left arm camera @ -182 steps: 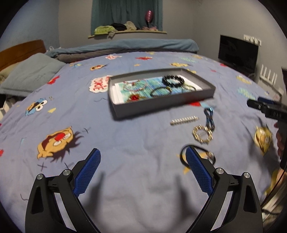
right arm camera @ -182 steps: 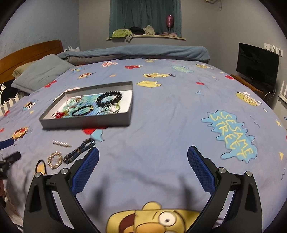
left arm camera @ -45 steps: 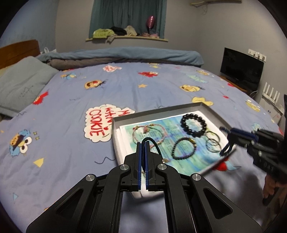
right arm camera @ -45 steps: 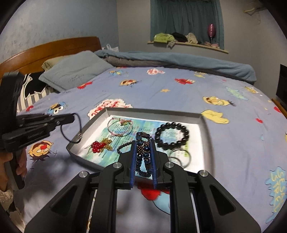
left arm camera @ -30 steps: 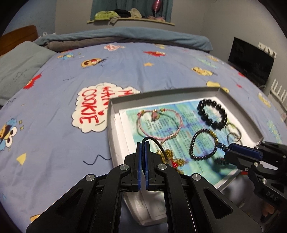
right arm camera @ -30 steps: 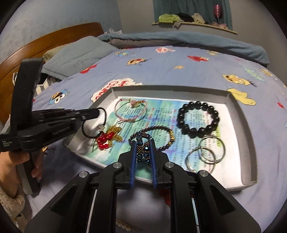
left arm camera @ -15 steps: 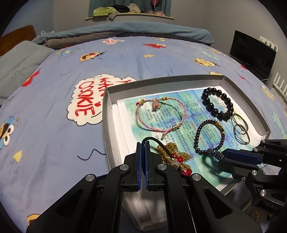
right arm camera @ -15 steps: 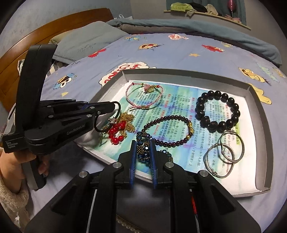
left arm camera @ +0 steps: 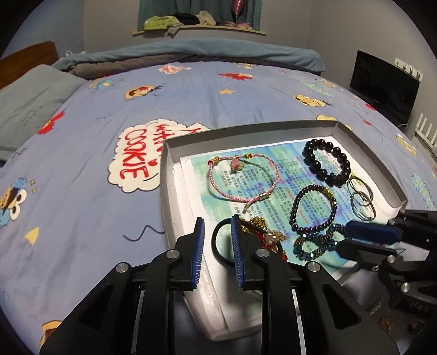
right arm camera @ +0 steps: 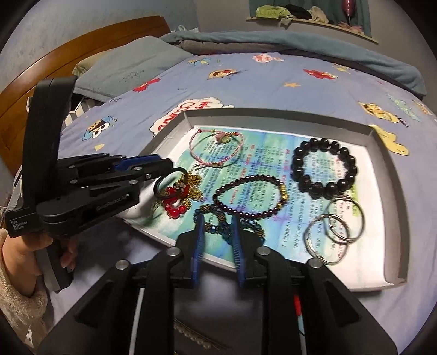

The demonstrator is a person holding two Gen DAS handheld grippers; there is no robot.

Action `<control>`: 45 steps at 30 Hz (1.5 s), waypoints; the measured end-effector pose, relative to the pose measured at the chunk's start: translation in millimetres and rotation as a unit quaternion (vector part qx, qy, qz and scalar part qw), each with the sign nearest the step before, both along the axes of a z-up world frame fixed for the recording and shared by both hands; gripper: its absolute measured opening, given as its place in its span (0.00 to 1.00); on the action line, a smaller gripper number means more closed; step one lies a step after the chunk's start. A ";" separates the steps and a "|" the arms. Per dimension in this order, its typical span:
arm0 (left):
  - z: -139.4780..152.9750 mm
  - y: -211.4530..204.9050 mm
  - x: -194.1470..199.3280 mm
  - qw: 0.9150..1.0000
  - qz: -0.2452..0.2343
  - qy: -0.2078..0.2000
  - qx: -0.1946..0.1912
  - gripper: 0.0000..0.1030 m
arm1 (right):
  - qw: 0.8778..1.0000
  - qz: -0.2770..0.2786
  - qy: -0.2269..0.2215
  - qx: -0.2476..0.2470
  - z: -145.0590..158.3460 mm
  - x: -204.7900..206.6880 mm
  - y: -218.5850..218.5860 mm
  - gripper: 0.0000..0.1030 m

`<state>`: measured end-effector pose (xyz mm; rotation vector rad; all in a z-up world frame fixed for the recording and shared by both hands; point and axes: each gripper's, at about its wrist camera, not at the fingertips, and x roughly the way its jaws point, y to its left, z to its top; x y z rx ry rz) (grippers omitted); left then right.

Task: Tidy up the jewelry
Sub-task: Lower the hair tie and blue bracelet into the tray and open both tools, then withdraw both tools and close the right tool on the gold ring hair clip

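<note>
Grey tray (left arm camera: 166, 174) sat on bed (left arm camera: 82, 153), holding pink cord bracelet (left arm camera: 243, 177), black bead bracelet (left arm camera: 326, 161), purple bead bracelet (left arm camera: 312, 210), silver rings (left arm camera: 360, 196). My left tool (left arm camera: 217, 250), fingers parted, hovered at black cord loop (left arm camera: 218, 245) beside red-gold charm (right arm camera: 177, 196). My right tool (right arm camera: 217, 240), fingers parted, stood over blue beaded bracelet (left arm camera: 316, 240) lying in tray.

A bed covered by a blue cartoon-print sheet (left arm camera: 191, 90) fills the room. Beyond the bed, a rumpled teal blanket (left arm camera: 196, 53) lies along its far edge. Behind that, a shelf (left arm camera: 199, 28) under a dark green curtain (left arm camera: 196, 8) holds heaped clothes. A wooden headboard (right arm camera: 82, 49) and grey pillow (right arm camera: 131, 64) sit left of the bed; a dark television (left arm camera: 383, 82) stands right. Walls are grey.
</note>
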<state>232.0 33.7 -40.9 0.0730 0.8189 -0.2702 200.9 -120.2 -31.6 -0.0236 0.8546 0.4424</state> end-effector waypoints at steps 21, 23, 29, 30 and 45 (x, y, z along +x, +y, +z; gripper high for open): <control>51.8 20.3 -66.3 0.997 0.026 -0.071 -0.029 0.91 | 0.993 -0.091 -0.067 0.040 47.3 -57.4 -70.6 0.91; 57.6 22.8 -76.7 0.996 0.040 -0.080 -0.027 0.93 | 0.991 -0.102 -0.080 0.035 52.4 -67.4 -77.0 0.95; 64.7 30.6 -106.8 0.994 0.050 -0.089 -0.031 0.94 | 0.987 -0.121 -0.103 0.016 59.4 -96.0 -89.9 0.95; 64.6 31.2 -112.1 0.994 0.050 -0.089 -0.028 0.94 | 0.987 -0.122 -0.105 0.011 59.2 -101.1 -91.2 0.95; 17.9 40.8 -176.7 0.996 0.064 -0.043 -0.033 0.94 | 0.989 -0.096 -0.107 -0.018 22.4 -152.8 -74.1 0.95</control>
